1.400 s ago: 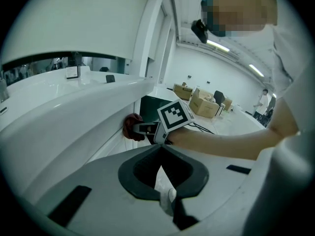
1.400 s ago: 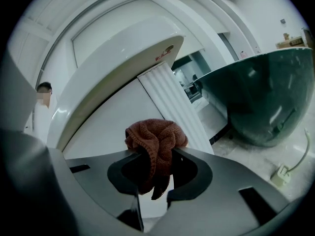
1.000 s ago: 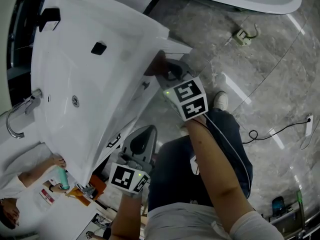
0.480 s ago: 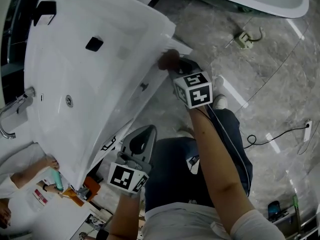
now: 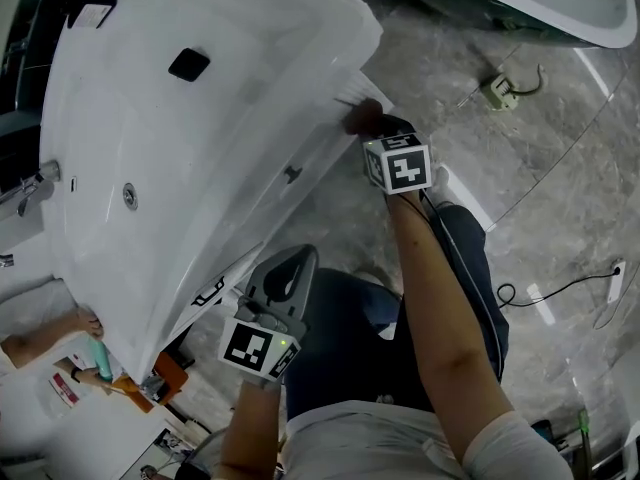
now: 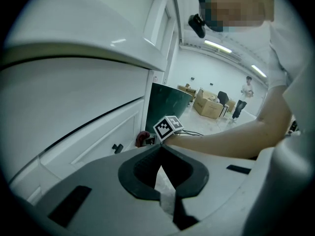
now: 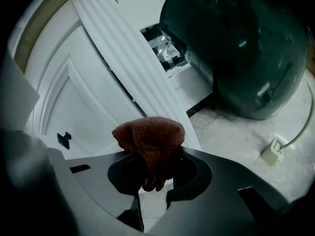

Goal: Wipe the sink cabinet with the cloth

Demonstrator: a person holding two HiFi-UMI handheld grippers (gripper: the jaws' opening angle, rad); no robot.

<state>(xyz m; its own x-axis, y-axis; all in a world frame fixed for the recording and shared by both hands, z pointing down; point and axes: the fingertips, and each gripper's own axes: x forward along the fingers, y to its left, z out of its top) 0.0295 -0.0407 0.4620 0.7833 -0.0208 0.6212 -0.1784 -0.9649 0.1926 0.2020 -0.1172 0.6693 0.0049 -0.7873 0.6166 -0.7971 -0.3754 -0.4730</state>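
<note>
Right tool clamps cloth, seemingly against sink cabinet | left tool closed, empty

the right gripper has slid the cloth further along the sink cabinet toward its corner

head view looks steeply down over the sink cabinet; both gripper views look along their jaws, close to its front, which all three share.
</note>
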